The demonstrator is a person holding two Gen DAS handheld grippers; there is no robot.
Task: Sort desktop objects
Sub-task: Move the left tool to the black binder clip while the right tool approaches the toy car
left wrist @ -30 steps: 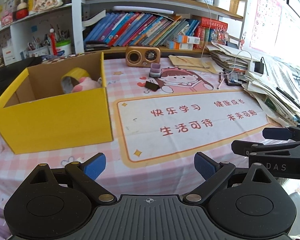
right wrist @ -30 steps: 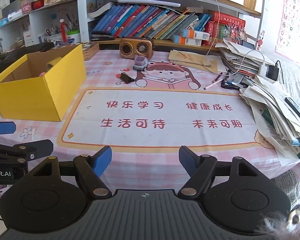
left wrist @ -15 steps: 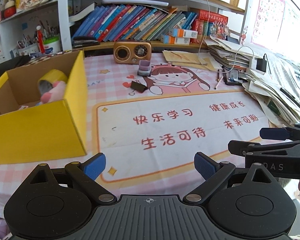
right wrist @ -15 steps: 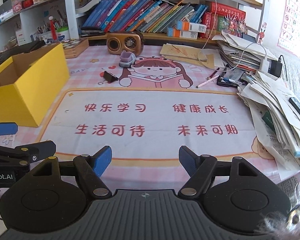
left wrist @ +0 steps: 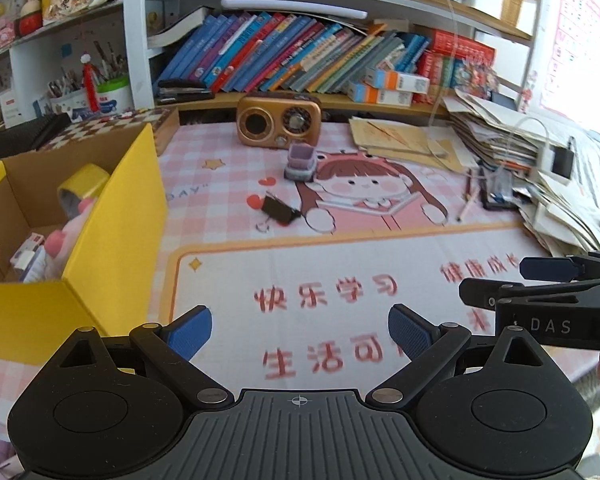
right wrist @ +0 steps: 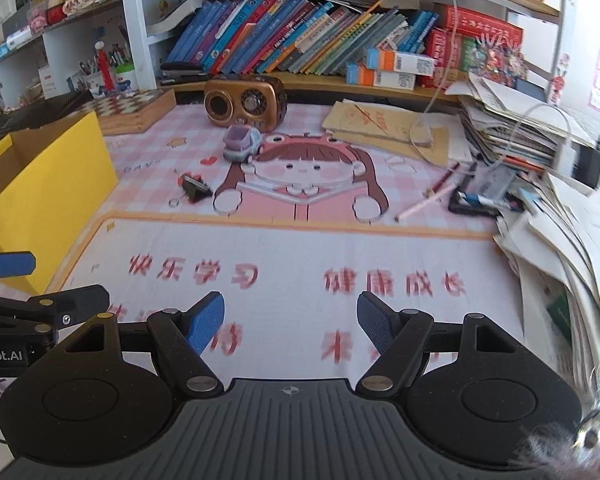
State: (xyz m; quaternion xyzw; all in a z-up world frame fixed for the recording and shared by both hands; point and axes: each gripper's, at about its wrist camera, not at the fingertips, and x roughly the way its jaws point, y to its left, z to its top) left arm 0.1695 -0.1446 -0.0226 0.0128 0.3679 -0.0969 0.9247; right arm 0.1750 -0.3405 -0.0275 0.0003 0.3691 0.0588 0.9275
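Across the pink desk mat, the binder clip lies upper left of the spread, empty right gripper, long axis slanting down-right.

left tongs – blk frame, blue ribbed pads, brass screws | right tongs – same, "DAS" mark

left tongs: apart, empty | yellow box: bench left edge, tape roll inside | binder clip: mid-bench | toy truck: before radio

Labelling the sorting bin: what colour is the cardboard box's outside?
Yellow outside, plain brown inside: the box shows best in the left wrist view.
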